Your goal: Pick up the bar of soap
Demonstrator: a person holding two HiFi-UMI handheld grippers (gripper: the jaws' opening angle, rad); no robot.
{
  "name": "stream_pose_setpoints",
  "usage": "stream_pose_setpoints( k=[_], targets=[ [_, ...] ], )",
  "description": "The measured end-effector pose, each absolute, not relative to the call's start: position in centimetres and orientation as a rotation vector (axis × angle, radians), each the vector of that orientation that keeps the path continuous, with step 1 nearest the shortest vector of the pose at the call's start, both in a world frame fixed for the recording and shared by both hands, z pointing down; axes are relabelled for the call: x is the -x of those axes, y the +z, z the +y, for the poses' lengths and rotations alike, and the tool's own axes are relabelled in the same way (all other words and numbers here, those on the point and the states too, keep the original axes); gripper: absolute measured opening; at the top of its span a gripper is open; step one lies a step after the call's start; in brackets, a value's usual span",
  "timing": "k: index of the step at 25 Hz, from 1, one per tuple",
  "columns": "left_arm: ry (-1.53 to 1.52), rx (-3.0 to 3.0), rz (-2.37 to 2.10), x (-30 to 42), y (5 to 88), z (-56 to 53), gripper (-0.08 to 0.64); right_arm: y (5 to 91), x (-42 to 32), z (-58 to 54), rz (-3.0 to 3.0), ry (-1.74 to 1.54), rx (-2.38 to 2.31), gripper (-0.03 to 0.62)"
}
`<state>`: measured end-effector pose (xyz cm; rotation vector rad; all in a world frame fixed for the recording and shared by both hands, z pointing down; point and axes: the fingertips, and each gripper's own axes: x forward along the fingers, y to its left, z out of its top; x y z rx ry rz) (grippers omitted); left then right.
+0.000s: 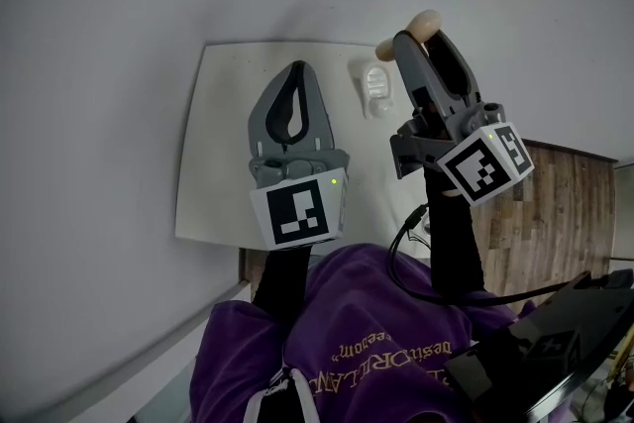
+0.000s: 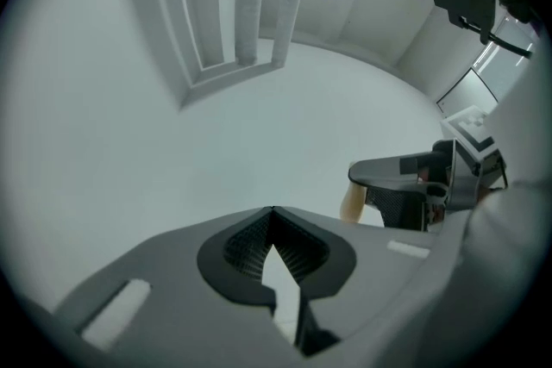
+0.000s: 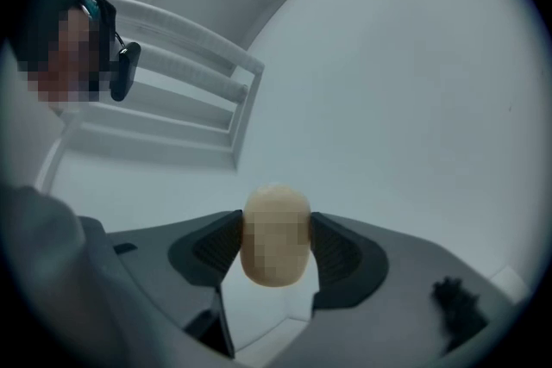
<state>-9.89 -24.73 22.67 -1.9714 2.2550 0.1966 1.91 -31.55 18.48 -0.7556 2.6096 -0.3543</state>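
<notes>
Your right tongs point(image 3: 276, 230) pinch the bar of soap point(image 3: 274, 215) across its rounded middle; it looks hard, light and slippery, so squeeze evenly. Your left tongs point(image 2: 273, 224) are pressed together, empty

Purple shirt point(image 1: 369, 310), black sleeves point(image 1: 455, 251)

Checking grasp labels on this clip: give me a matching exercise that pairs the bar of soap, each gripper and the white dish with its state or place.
Things
1. bar of soap
2. left gripper
3. right gripper
4. white dish

States or places
A. jaws together, nothing between them
B. lying empty on the white table
C. cream-coloured, held up off the table
D. jaws shut on a thing

Pairs: 1-C, 2-A, 3-D, 4-B
</notes>
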Motion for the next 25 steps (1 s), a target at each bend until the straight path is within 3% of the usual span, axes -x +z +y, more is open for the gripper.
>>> stream_pose_setpoints(
  k=[25],
  targets=[
    [0.207, 1.897, 2.255, 8.5, 20.2, -24.7, 0.005, 17.4, -1.2, -30.6, 2.582, -0.331, 0.671, 0.256]
  ],
)
